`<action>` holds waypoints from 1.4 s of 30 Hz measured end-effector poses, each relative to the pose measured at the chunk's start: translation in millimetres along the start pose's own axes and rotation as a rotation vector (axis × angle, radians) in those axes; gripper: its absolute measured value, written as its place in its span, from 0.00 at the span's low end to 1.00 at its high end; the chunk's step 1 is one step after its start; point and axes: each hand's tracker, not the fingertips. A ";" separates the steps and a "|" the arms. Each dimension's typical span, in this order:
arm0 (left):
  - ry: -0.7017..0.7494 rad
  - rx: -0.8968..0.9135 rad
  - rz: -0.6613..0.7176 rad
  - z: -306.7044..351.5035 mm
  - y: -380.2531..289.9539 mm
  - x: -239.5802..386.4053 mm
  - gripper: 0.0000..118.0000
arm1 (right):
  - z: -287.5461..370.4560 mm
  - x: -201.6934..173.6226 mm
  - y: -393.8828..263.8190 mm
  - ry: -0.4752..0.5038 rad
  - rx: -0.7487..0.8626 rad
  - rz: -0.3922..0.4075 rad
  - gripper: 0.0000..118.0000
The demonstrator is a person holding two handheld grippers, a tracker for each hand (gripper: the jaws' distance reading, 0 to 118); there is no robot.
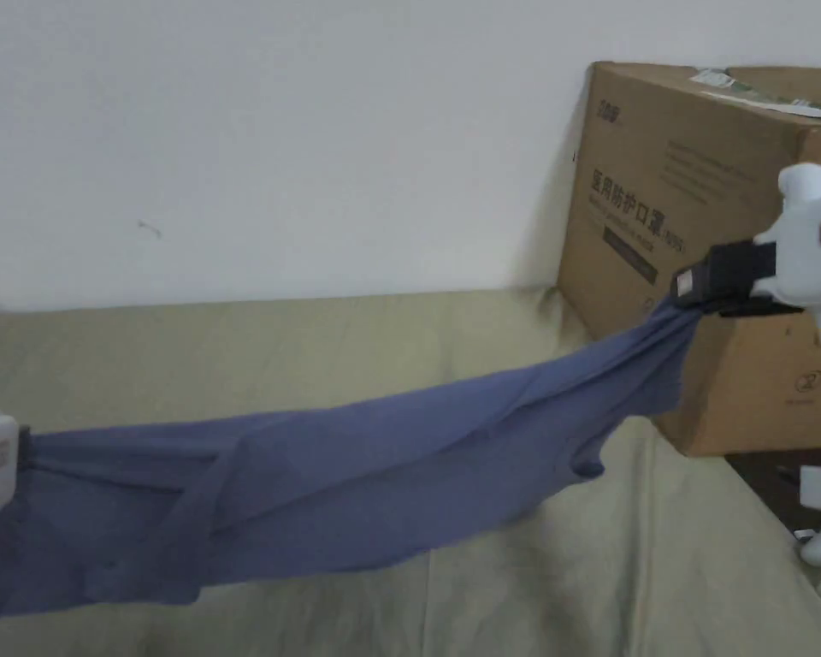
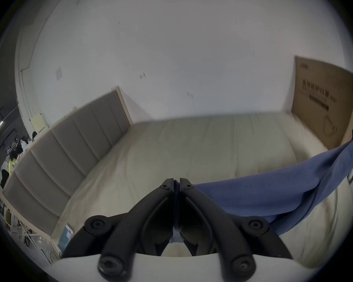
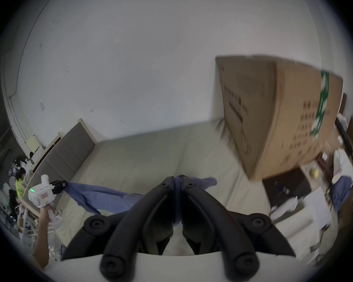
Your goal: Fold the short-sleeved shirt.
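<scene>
Shirt (image 1: 340,479), blue, stretched above bed (image 1: 571,582) from eight o'clock to two o'clock. Left gripper (image 2: 176,184) clamped on one end, right gripper (image 3: 177,179) pinching the other, near cardboard box (image 1: 699,214).

The shirt (image 1: 332,479) hangs stretched above the bed (image 1: 229,351), spanning left to right, its lower edge sagging toward the bed surface. The left gripper (image 1: 20,449) holds its left end; the right gripper (image 1: 687,287) holds its right end, higher. A cardboard box (image 1: 657,188) stands on the bed's right side against the wall (image 1: 272,128), behind the right gripper. A headboard (image 2: 69,140) stands at the bed's left end.
</scene>
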 end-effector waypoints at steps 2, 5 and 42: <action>-0.018 -0.058 -0.019 0.9 -42.5 2.9 0.02 | 0.5 17.2 -38.8 -0.006 -0.055 -0.022 0.05; -0.032 -0.112 0.005 16.0 -98.5 -1.8 0.02 | 12.9 32.3 -103.2 -0.038 -0.137 -0.049 0.05; -0.112 -0.170 0.107 177.3 -211.6 -56.6 0.89 | 62.2 -34.1 -266.3 -0.069 -0.270 0.158 0.80</action>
